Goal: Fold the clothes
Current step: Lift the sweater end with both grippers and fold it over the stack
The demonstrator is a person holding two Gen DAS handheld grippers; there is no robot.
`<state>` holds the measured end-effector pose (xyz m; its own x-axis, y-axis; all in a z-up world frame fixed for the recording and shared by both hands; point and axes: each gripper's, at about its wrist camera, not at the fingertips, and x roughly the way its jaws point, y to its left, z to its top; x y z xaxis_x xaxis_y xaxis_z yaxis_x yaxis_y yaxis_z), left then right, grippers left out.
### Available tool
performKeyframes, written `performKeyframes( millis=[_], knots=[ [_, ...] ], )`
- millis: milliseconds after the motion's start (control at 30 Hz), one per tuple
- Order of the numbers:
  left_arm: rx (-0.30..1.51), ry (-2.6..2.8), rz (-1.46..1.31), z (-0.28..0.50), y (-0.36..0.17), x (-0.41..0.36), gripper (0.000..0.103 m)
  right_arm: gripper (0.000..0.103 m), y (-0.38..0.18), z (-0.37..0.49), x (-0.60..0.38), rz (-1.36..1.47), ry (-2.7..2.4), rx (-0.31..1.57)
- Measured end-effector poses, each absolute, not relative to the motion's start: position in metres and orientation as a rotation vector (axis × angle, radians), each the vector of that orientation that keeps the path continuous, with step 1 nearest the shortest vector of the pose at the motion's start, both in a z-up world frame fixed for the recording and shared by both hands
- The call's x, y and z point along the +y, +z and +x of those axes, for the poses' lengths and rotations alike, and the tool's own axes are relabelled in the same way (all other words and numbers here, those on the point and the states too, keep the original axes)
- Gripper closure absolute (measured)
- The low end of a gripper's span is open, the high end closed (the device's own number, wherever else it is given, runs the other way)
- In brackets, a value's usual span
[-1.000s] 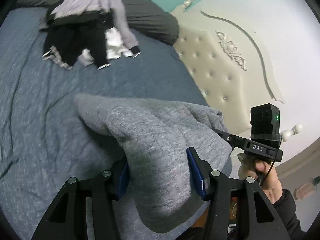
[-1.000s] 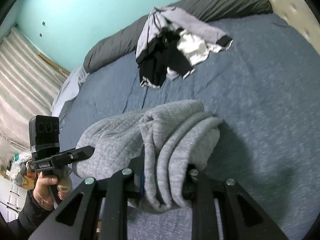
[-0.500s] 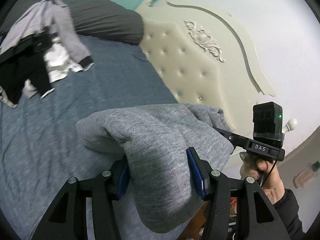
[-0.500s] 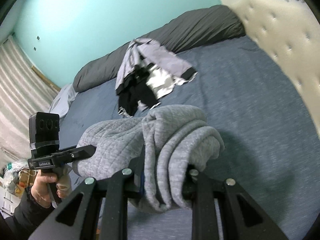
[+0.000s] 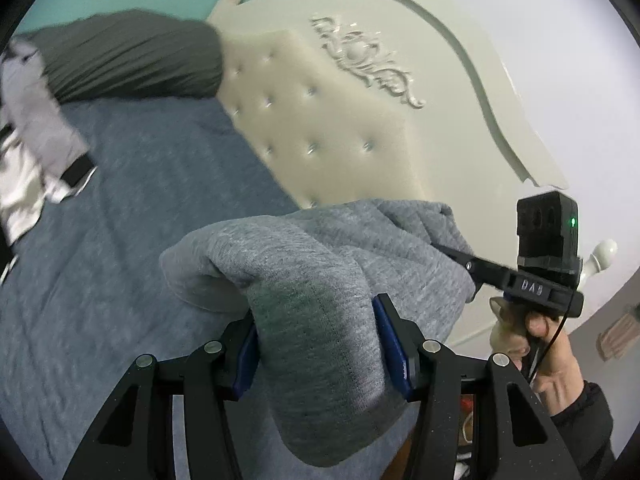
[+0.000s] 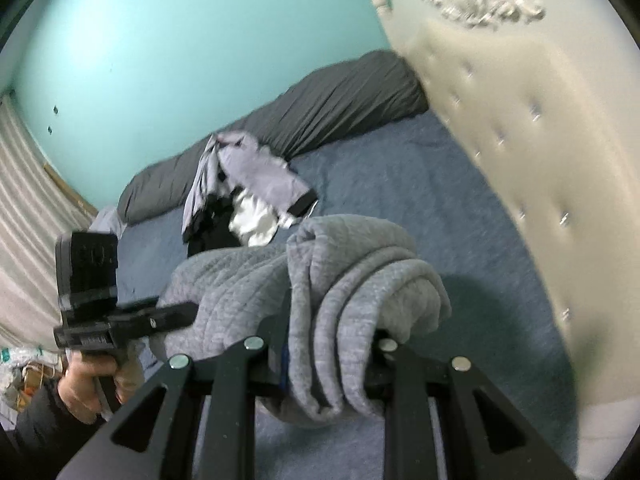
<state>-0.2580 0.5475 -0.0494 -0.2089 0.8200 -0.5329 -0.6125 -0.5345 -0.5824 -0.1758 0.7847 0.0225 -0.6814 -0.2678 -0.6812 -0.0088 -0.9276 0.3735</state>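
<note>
Above bed (image 5: 120, 208) — grey garment (image 5: 320, 280) bundled, spanning left tool (image 5: 316, 344) to right tool (image 6: 332, 344), both clamping it.

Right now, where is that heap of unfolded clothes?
The heap of clothes lies on the blue bedspread against the long dark pillow, beyond the grey sweater in the right wrist view; the left wrist view catches it at its left edge.

Heather-grey garment (image 5: 320, 280), blue bedspread (image 5: 132, 240), teal wall (image 6: 180, 60)

Dim, even indoor light; motion blur smears the background; fisheye bends and darkens the edges.
</note>
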Motion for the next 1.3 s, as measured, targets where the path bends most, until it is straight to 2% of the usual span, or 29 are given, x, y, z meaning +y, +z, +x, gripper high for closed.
performKeyframes(
  millis=[100, 267, 333, 500, 600, 1300],
  knots=[
    [-0.303, 1.888, -0.988, -0.262, -0.045, 0.577, 0.046, 0.082, 0.039, -0.179, 0.809, 1.133, -2.76, -0.496],
    [-0.319, 1.905, -0.939, -0.263, -0.06, 0.618, 0.046, 0.082, 0.026, -0.175, 0.848, 1.106, -2.826, -0.472],
    [-0.331, 1.901, -0.975, -0.261, -0.086, 0.632, 0.046, 0.082, -0.002, -0.171, 0.863, 1.149, -2.829, -0.509],
    [-0.369, 1.827, -1.213, -0.245, -0.192, 0.661, 0.046, 0.082, -0.107, -0.153, 0.887, 1.451, -2.749, -0.613],
    [-0.378, 1.794, -1.281, -0.226, -0.225, 0.667, 0.047, 0.082, -0.145, -0.133, 0.89, 1.544, -2.702, -0.629],
    [-0.435, 1.691, -1.468, -0.179, -0.286, 0.66, 0.046, 0.079, -0.195, -0.062, 0.915, 1.682, -2.663, -0.866]
  ],
)
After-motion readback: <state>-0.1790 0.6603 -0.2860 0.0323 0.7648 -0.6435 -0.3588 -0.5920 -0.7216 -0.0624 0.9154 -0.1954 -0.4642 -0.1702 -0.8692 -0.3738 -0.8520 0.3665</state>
